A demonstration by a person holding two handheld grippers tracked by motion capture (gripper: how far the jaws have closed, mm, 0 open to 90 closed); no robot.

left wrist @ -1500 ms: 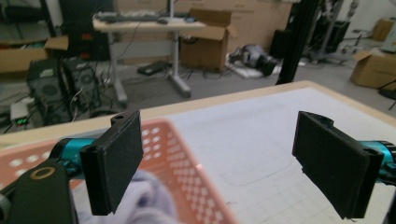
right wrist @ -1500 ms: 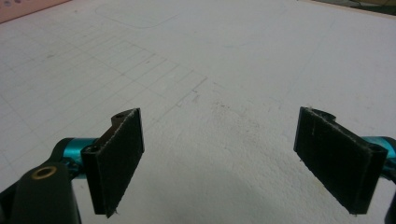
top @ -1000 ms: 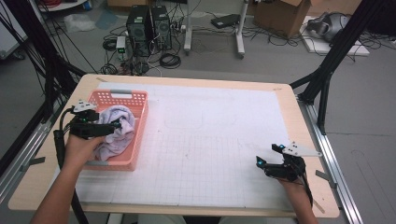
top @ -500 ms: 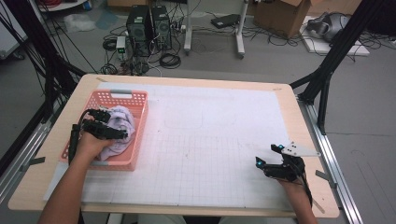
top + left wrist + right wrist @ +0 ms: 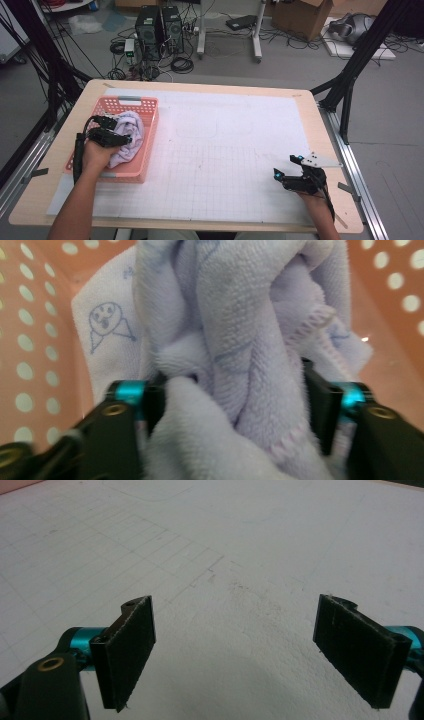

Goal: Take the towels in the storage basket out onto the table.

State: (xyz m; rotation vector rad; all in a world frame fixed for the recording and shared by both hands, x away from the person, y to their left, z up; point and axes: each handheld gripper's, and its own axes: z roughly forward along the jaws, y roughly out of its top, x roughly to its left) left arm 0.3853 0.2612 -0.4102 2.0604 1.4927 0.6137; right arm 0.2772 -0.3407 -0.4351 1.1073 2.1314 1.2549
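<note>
Left gripper (image 5: 232,405): jaws have just been closing, now pinching a thick fold of lilac towel (image 5: 235,330) between the pads; cloth bulging above and below the pinch. Towel printed with a small blue line drawing, bunched inside the pink perforated basket (image 5: 145,107), near the bench's left edge, toward the far-left corner. Basket walls close on both sides of the jaws in the left gripper view.

Judged step in hand: securing a hold on the towel for lifting out of the basket. Advisable: complete the squeeze on the full fold, not on a loose hem; confirm both pads bear on cloth before rising; lift straight up, clear of the basket rim, to avoid dragging or tipping the light basket. Risk noted: only an outer layer caught, remainder slipping back.

Left hand (image 5: 100,155): reaching in over the basket's near rim, forearm entering from the bench's near edge, gripper (image 5: 107,135) angled forward and down into the cloth, cable trailing along the wrist.

Right gripper (image 5: 250,655): jaws spread wide, nothing between them, bare gridded mat (image 5: 210,540) beneath. Seen from above (image 5: 287,180) resting low near the bench's near-right corner, well apart from the basket, pointing toward the left edge, wrist flat.
</note>
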